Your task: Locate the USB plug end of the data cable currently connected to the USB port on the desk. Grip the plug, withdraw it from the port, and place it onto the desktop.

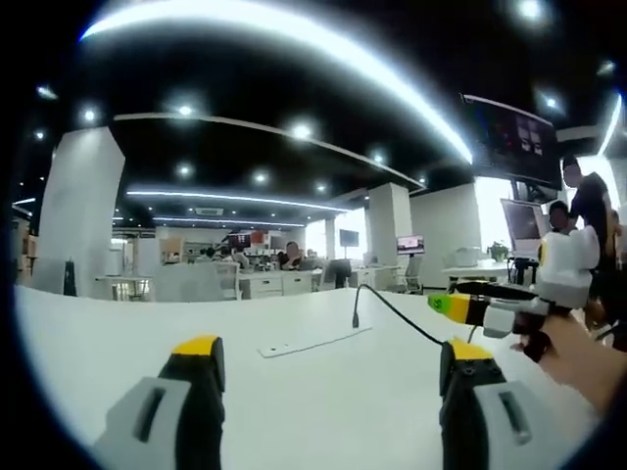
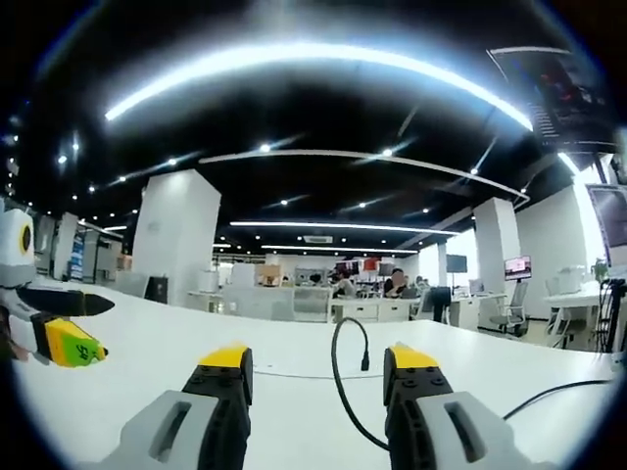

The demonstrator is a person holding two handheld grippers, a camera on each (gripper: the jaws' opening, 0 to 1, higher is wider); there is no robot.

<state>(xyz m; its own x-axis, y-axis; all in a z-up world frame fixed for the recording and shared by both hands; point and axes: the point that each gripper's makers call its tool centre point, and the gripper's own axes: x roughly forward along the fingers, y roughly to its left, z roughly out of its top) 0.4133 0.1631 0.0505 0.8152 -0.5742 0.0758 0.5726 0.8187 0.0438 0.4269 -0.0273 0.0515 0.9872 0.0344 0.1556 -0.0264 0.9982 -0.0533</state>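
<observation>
Two views examined, left gripper view first.

Left gripper view
- Left gripper: jaws rise from the bottom edge, spread wide, nothing between them; yellow tips over the white desk.
- Port plate: flat white strip set in the desktop, ahead of the jaws and between them.
- USB plug: stands upright at the far right end of the plate, seated in the port.
- Data cable: black, arcs up from the plug and runs down to the right, passing behind the right-hand jaw.
- Right gripper: enters from the right, held by a hand, above the desk and apart from the plug; jaw gap cannot be told.

Right gripper view
- Right gripper: jaws wide apart, holding nothing.
- USB plug: upright on the desk, between the jaw tips, nearer the right-hand one, touching neither.
- Data cable: loops over from the plug and drops between the jaws.
- Left gripper: at the left edge, above the desk; jaw gap cannot be told here.
</observation>
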